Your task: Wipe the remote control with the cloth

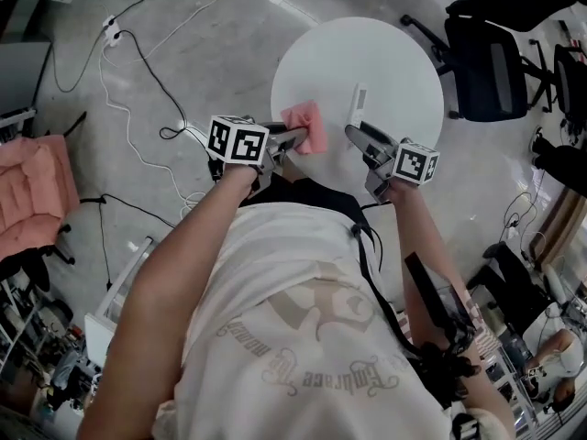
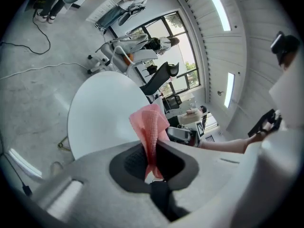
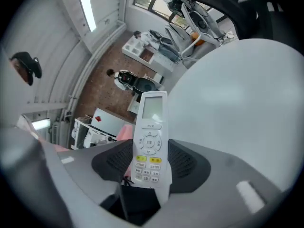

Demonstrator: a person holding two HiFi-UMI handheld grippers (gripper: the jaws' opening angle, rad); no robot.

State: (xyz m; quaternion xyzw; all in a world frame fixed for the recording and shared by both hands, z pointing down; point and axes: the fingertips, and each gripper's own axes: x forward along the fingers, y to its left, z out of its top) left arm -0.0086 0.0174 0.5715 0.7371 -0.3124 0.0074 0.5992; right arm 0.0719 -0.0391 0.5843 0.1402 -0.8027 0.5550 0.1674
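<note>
Pink cloth (image 2: 151, 125) pinched in my L claw (image 2: 151, 160), remote control (image 3: 150, 127) gripped in R claw (image 3: 151, 167): sweep cloth lengthwise over buttons (image 3: 148, 146).

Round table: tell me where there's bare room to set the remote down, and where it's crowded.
The table is bare across its far half, toward the office chair. Crowded only at the near edge, where the left gripper holds the cloth and the right gripper holds the remote.

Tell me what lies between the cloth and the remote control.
Nothing: the head view shows only bare white table between the cloth and the remote control.
</note>
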